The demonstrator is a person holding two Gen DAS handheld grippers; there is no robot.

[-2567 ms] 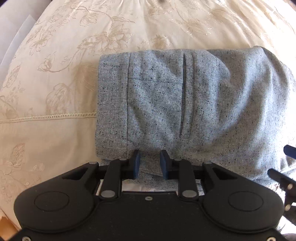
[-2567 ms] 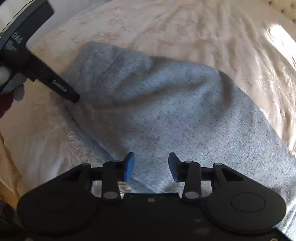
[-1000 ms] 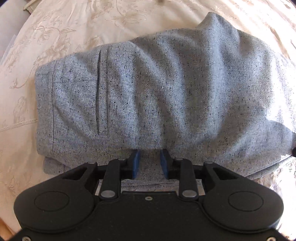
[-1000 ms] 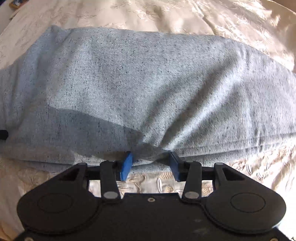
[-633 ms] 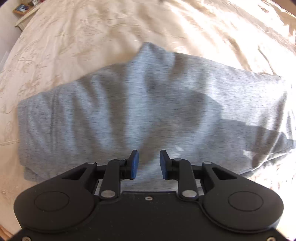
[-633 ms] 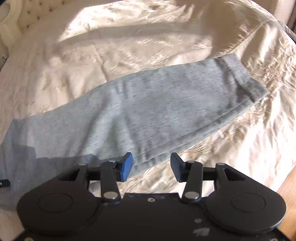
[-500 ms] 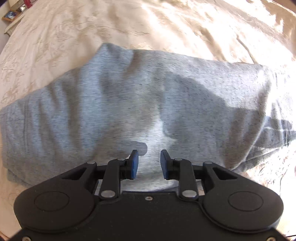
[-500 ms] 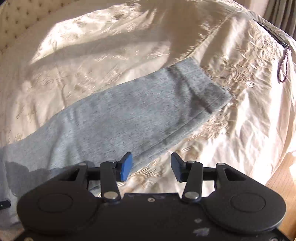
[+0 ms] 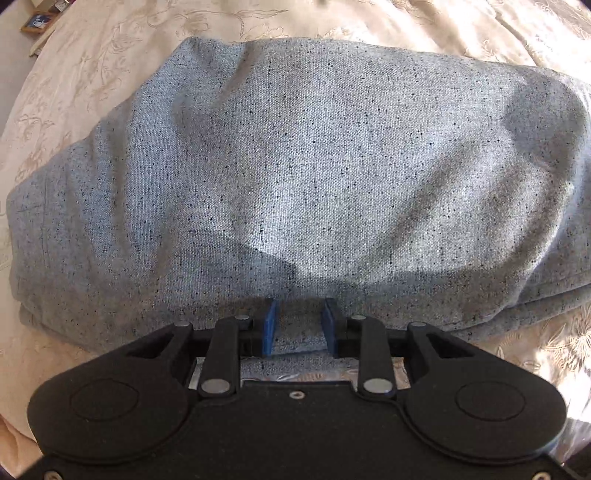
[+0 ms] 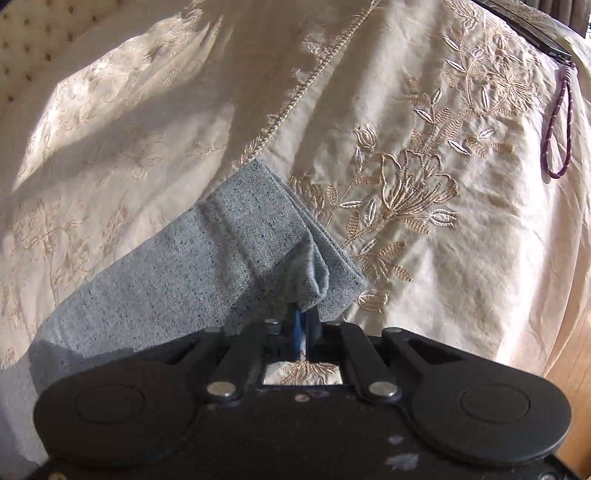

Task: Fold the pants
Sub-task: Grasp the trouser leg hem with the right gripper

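Note:
Grey speckled pants (image 9: 314, 177) lie on a cream embroidered bedspread (image 9: 92, 66) and fill the left wrist view. My left gripper (image 9: 299, 326) points down at their near edge. Its blue pads (image 9: 269, 326) stand apart with a strip of the layered edge lying between them, not pinched. In the right wrist view one pant leg (image 10: 207, 258) runs from the lower left to its hem near the middle. My right gripper (image 10: 303, 325) is shut on the near corner of that hem, and the cloth bunches up just above the pads.
A purple cord loop (image 10: 557, 122) hangs from a dark flat object (image 10: 524, 29) on the bedspread (image 10: 424, 129) at the far right. A tufted headboard (image 10: 33, 33) is at the upper left, and wooden floor (image 10: 576, 354) shows past the bed's right edge.
The right gripper travelled along the leg to its hem and closed on the corner, which now puckers. The left gripper slid from the waist end toward the middle and closer to the near edge.

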